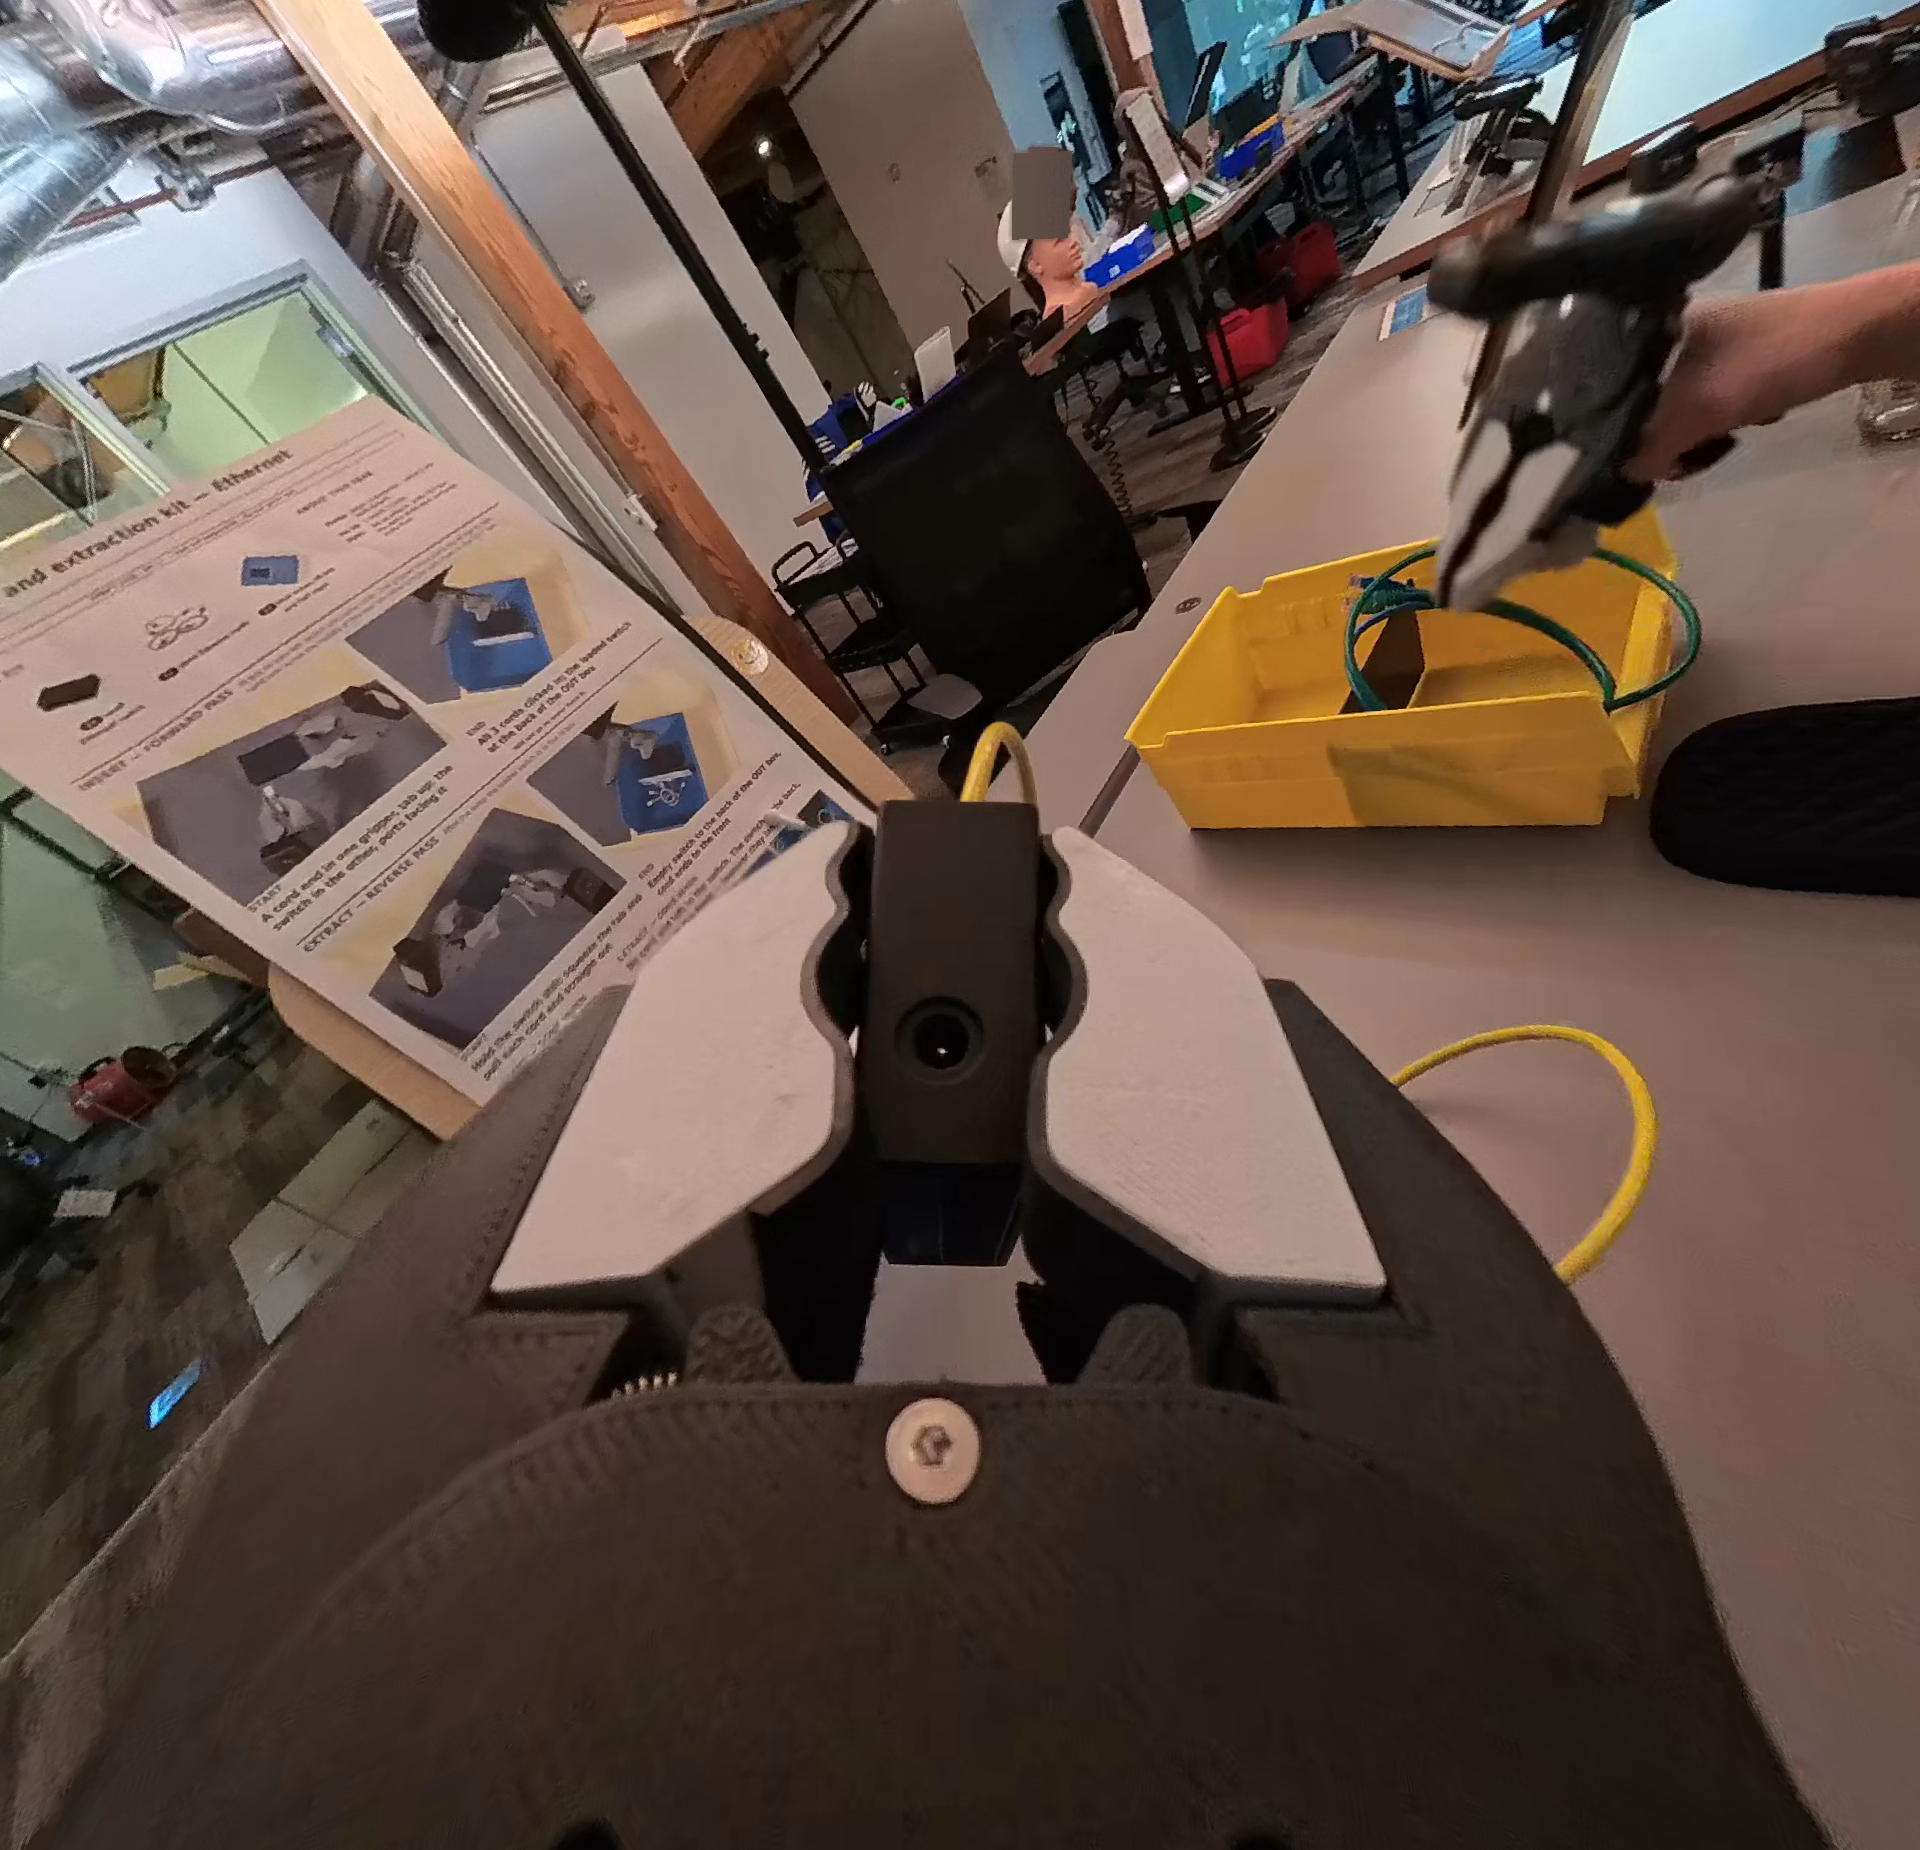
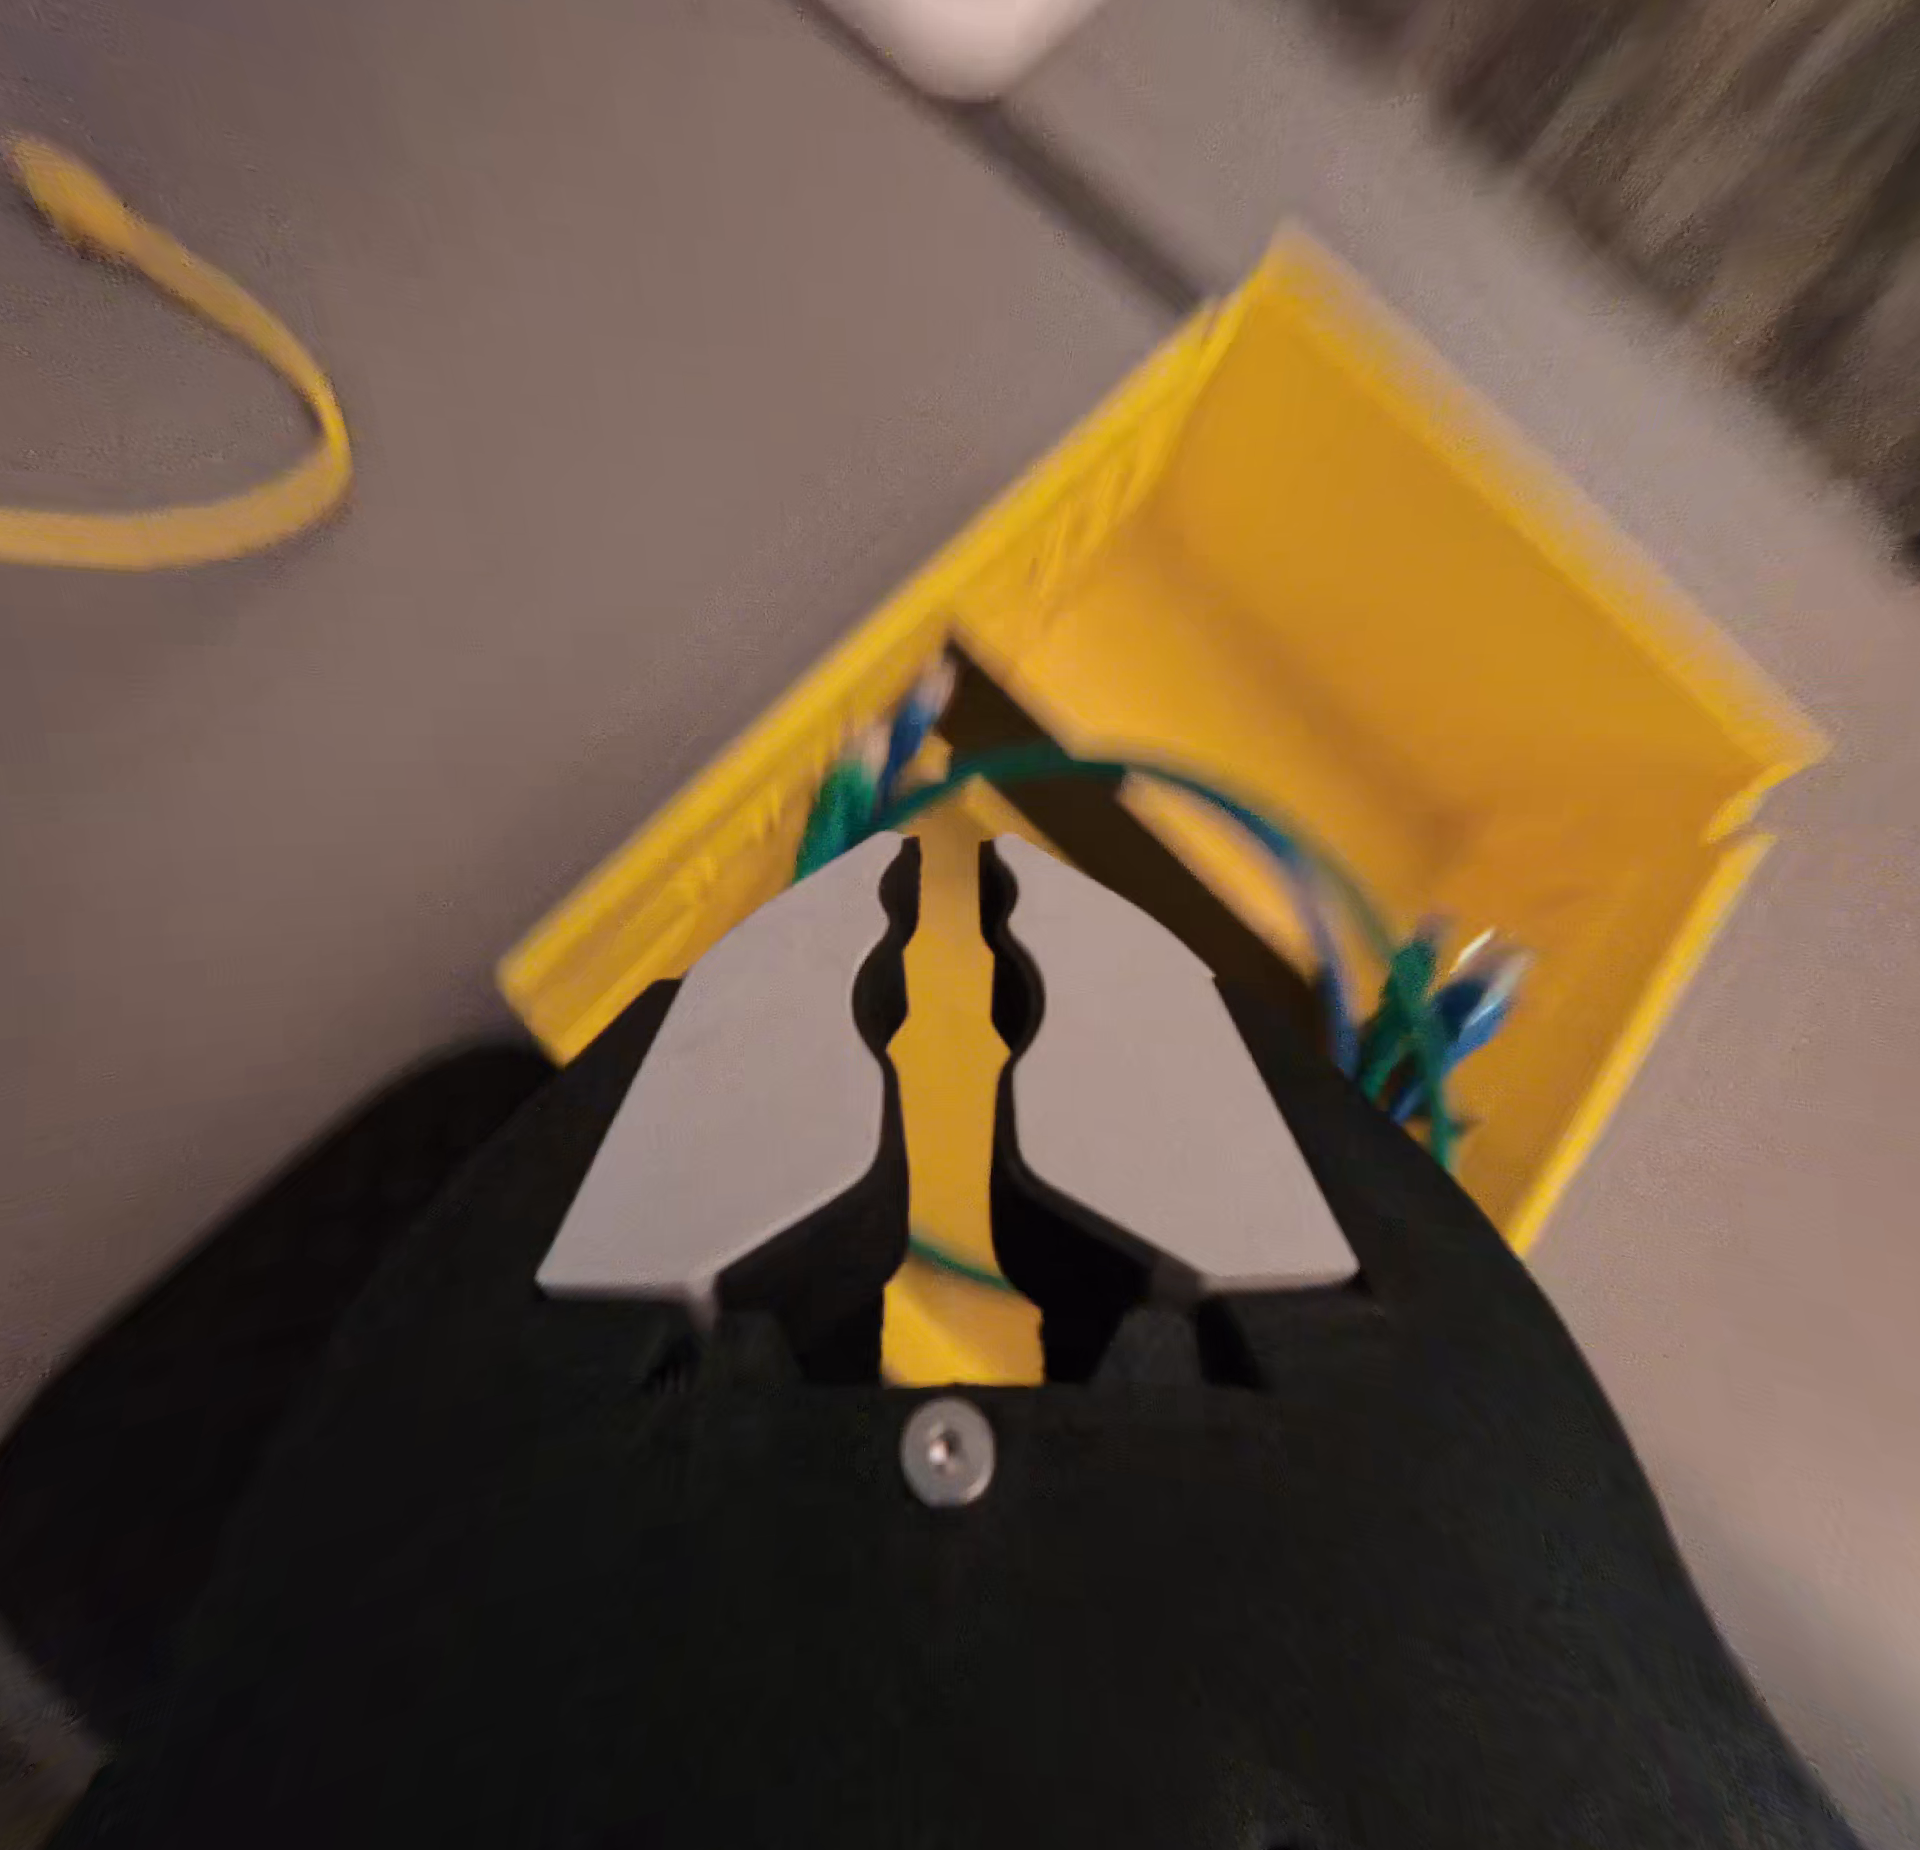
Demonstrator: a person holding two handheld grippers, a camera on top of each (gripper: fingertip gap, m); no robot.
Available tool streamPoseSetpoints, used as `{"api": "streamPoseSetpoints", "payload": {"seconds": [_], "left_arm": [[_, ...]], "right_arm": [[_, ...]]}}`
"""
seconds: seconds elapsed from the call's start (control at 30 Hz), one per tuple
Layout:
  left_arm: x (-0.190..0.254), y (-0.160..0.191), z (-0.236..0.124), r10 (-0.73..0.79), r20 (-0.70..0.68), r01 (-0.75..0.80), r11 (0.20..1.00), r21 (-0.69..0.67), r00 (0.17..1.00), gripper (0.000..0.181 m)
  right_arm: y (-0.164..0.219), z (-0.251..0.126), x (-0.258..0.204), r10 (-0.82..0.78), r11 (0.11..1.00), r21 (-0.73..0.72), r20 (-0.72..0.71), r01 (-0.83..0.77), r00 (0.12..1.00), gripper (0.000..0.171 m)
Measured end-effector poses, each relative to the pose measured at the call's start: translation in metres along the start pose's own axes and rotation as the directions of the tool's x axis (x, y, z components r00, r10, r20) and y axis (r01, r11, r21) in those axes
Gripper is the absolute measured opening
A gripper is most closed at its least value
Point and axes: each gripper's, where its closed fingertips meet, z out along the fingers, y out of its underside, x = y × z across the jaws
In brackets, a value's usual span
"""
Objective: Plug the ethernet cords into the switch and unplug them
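My left gripper [image 1: 956, 834] is shut on the black switch [image 1: 951, 948], held up with a round socket facing the camera. A yellow cord [image 1: 1621, 1135] arches up behind the switch and loops over the grey table; it also shows in the right wrist view [image 2: 312, 450]. My right gripper [image 2: 951, 844] hovers over the yellow bin [image 2: 1351, 574], its fingers a narrow gap apart with nothing between them. A green cord [image 2: 1039, 761] and a blue cord [image 2: 1299, 865] lie in the bin just past its tips. The left wrist view shows that gripper [image 1: 1455, 585] above the bin [image 1: 1403, 761].
An instruction sheet [image 1: 343, 709] leans on a board off the table's left edge. A black textured pad [image 1: 1787, 813] lies right of the bin. A hand [image 1: 1766, 366] holds the right gripper. A black chair [image 1: 977, 533] and a pole stand beyond the table. The right wrist view is blurred. Spacing between my two grippers at the tips: around 45 centimeters.
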Motion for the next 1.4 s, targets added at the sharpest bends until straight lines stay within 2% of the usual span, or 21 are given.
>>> {"api": "streamPoseSetpoints", "payload": {"seconds": [0.03,0.1,0.17,0.2,0.27,0.33,0.47,0.53,0.63,0.67,0.7,0.73,0.83,0.93,0.97,1.03,1.1,1.2,1.33,1.4], "left_arm": [[0.003,-0.002,0.002,0.01,-0.014,-0.01,1.0,0.015,1.0,0.029],[0.011,-0.007,0.006,0.017,-0.057,-0.014,0.998,0.056,0.998,0.028],[0.017,-0.013,0.01,0.001,-0.086,0.007,0.995,0.095,0.996,0.028],[0.021,-0.015,0.012,-0.006,-0.105,0.017,0.994,0.104,0.994,0.029],[0.029,-0.017,0.016,-0.007,-0.145,0.024,0.993,0.113,0.989,0.029],[0.037,-0.021,0.02,-0.009,-0.17,0.03,0.992,0.126,0.985,0.029],[0.054,-0.034,0.024,-0.025,-0.237,0.069,0.981,0.179,0.971,0.028],[0.064,-0.04,0.024,-0.032,-0.29,0.096,0.974,0.208,0.957,0.029],[0.077,-0.051,0.021,-0.061,-0.38,0.168,0.952,0.254,0.923,0.029],[0.08,-0.054,0.021,-0.072,-0.413,0.195,0.944,0.264,0.908,0.029],[0.083,-0.055,0.022,-0.08,-0.437,0.214,0.94,0.267,0.896,0.028],[0.084,-0.055,0.022,-0.083,-0.453,0.226,0.936,0.271,0.888,0.028],[0.086,-0.048,0.023,-0.076,-0.489,0.227,0.94,0.256,0.869,0.03],[0.08,-0.032,0.03,-0.082,-0.42,0.174,0.967,0.185,0.904,0.038],[0.077,-0.029,0.032,-0.113,-0.402,0.196,0.966,0.17,0.909,0.052],[0.07,-0.027,0.036,-0.2,-0.389,0.275,0.95,0.146,0.899,0.062],[0.067,-0.027,0.042,-0.323,-0.423,0.403,0.908,0.115,0.847,0.076],[0.077,-0.021,0.05,-0.419,-0.512,0.5,0.866,0.024,0.75,0.078],[0.085,-0.001,0.067,-0.457,-0.476,0.482,0.873,-0.078,0.751,0.081],[0.094,0.0,0.069,-0.483,-0.521,0.503,0.857,-0.115,0.704,0.067]], "right_arm": [[-0.032,-0.015,-0.005,-0.035,0.99,0.137,-0.042,0.04,0.999,0.016],[-0.092,-0.04,-0.047,-0.145,0.906,0.398,-0.028,0.144,0.989,0.026],[-0.132,-0.052,-0.117,-0.278,0.791,0.588,0.101,0.168,0.955,0.028],[-0.144,-0.052,-0.157,-0.341,0.76,0.636,0.208,0.138,0.917,0.028],[-0.159,-0.042,-0.221,-0.391,0.75,0.659,0.378,0.052,0.839,0.029],[-0.177,-0.022,-0.261,-0.383,0.743,0.669,0.443,-0.014,0.811,0.037],[-0.221,0.024,-0.282,-0.258,0.725,0.68,0.413,-0.107,0.873,0.059],[-0.242,0.034,-0.283,-0.24,0.684,0.718,0.389,-0.13,0.889,0.067],[-0.263,0.015,-0.284,-0.302,0.536,0.811,0.444,-0.235,0.844,0.065],[-0.265,0.004,-0.285,-0.34,0.485,0.832,0.462,-0.268,0.819,0.06],[-0.262,-0.006,-0.292,-0.413,0.457,0.85,0.463,-0.262,0.784,0.041],[-0.259,-0.007,-0.292,-0.427,0.456,0.857,0.447,-0.239,0.786,0.037],[-0.248,-0.006,-0.287,-0.45,0.467,0.879,0.329,-0.095,0.83,0.032],[-0.24,0.003,-0.258,-0.415,0.501,0.846,0.05,0.182,0.909,0.031],[-0.239,0.002,-0.25,-0.413,0.493,0.823,-0.065,0.283,0.908,0.031],[-0.237,-0.002,-0.235,-0.424,0.469,0.738,-0.293,0.485,0.857,0.03],[-0.235,-0.004,-0.225,-0.45,0.448,0.63,-0.454,0.634,0.769,0.03],[-0.232,-0.005,-0.22,-0.483,0.402,0.53,-0.569,0.746,0.665,0.03],[-0.228,-0.004,-0.219,-0.52,0.324,0.416,-0.673,0.85,0.527,0.03],[-0.228,-0.004,-0.217,-0.52,0.303,0.36,-0.713,0.882,0.469,0.03]]}}
